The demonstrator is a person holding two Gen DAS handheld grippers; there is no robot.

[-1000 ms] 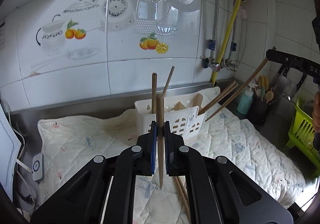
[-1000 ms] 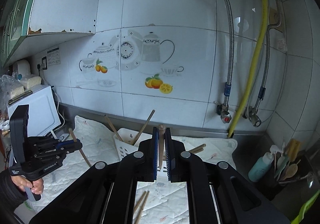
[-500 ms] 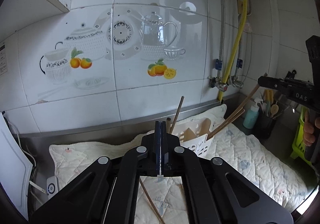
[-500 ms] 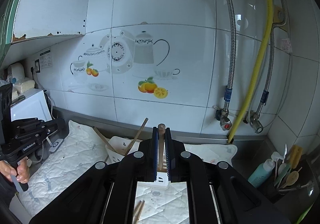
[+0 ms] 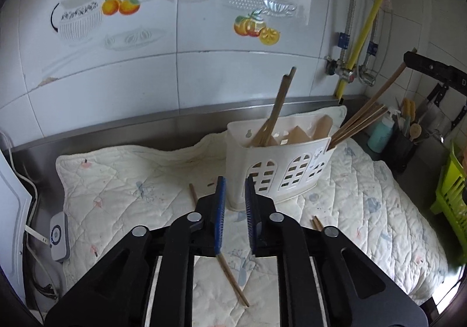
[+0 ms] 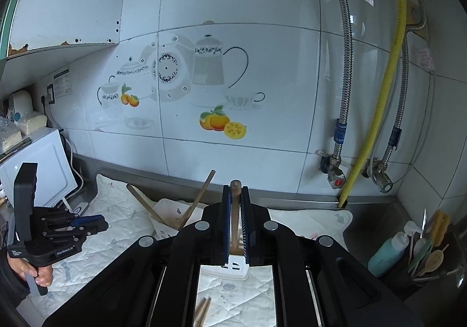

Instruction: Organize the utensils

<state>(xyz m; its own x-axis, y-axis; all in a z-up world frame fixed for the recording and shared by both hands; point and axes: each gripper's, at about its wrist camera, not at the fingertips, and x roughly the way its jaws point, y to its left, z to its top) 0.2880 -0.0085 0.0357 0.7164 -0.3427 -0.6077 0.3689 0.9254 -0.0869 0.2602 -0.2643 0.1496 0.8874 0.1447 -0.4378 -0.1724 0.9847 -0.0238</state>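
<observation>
White slotted caddy [image 5: 280, 163] standing upright on a quilted pad [image 5: 122, 181], its front wall pierced by arched, gridded openings and its back wall bearing keyhole hanging slots. Inside the caddy, two brown chopsticks [image 5: 277, 111] lean steeply up out of its left end, a bundle of paler chopsticks [image 5: 359, 120] fans out over its right end, and flat tan wooden pieces stand between the two groups. On the pad in front of the caddy lies one loose chopstick [image 5: 230, 277], slanting under the left gripper [image 5: 234, 185]; a further pair of sticks [image 5: 316, 223] lies just right of that gripper. The left gripper's jaws have just been opening and now stand slightly apart with nothing between them, pointing at the caddy's front left corner. The right gripper [image 6: 235, 192] is clenched on a thin, round-ended wooden stick [image 6: 235, 201], held upright above the caddy. A hand [image 6: 38, 271] grips the left gripper's handle, left of the caddy.
</observation>
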